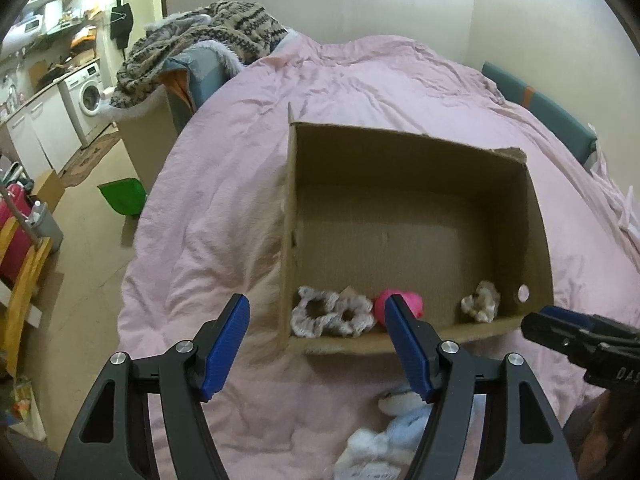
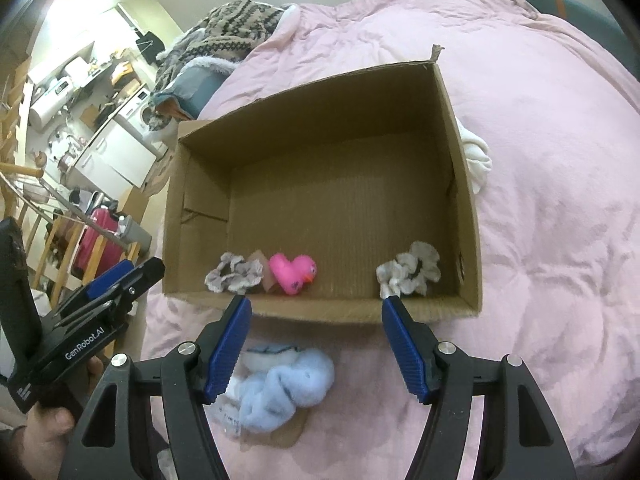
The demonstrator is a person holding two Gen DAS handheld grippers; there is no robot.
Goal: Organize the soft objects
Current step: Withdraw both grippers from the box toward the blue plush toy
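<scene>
A: What is seen nearest?

B: Both tools are held with their jaws apart and nothing between them. The right gripper (image 2: 316, 344) is poised above a light blue fluffy item (image 2: 286, 382) lying on the pink duvet (image 2: 560, 240), just short of the box's near wall. The left gripper (image 1: 318, 344) is held beside it, over the box's near left corner.

A: And beyond that?

B: The cardboard box (image 2: 200, 200) is set open on the duvet. Along its near wall a grey scrunchie (image 2: 234, 274), a pink duck (image 2: 294, 272) and a second grey scrunchie (image 2: 410, 268) have been placed. A white cloth (image 2: 476, 158) is seen outside the far right wall.

A: Which step is judged to be in hand?

B: A reach between placements, it seems. For the next move, the blue item would need to be straddled, pinched gently and lifted over the near wall.
</scene>
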